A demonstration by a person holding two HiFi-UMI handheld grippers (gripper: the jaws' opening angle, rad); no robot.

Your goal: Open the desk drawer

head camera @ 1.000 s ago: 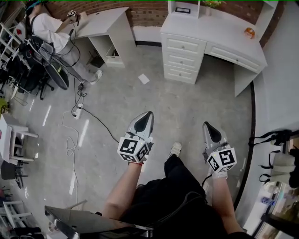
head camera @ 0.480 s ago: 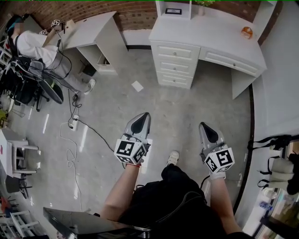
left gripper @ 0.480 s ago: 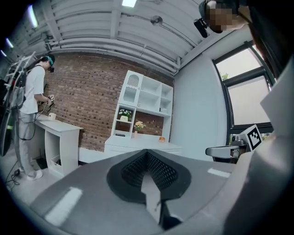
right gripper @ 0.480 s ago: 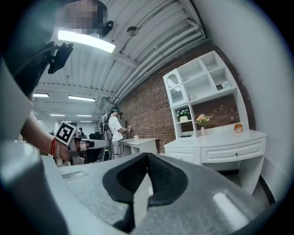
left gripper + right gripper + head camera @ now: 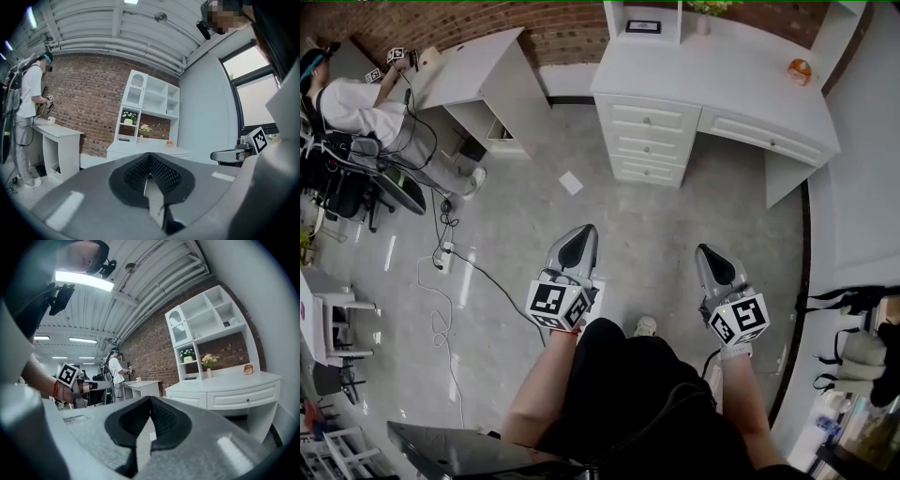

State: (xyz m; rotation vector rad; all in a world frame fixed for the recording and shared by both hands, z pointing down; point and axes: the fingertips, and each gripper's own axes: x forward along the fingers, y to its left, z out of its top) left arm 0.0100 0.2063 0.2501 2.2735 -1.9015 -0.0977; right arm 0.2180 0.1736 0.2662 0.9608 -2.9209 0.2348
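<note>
The white desk [image 5: 741,80] stands against the brick wall, well ahead of both grippers. It has a stack of three drawers [image 5: 649,142] on its left and one wide shallow drawer [image 5: 764,138] on its right, all closed. My left gripper [image 5: 580,234] is held over the floor with its jaws together and nothing between them. My right gripper [image 5: 711,255] is beside it, also shut and empty. The desk [image 5: 145,150] shows far off beyond the tips in the left gripper view. In the right gripper view the wide drawer [image 5: 243,398] with its small knob lies ahead to the right.
A person [image 5: 356,98] works at a second white desk [image 5: 478,61] at the far left. A cable [image 5: 483,272] and power strip lie on the floor, a paper scrap [image 5: 572,182] nearer the desk. An orange object [image 5: 800,67] sits on the desktop. Shelves stand at the right edge.
The view has advanced toward the desk, which now sits lower and larger in the head view. Both grippers stay shut and have kept their places relative to each other.
</note>
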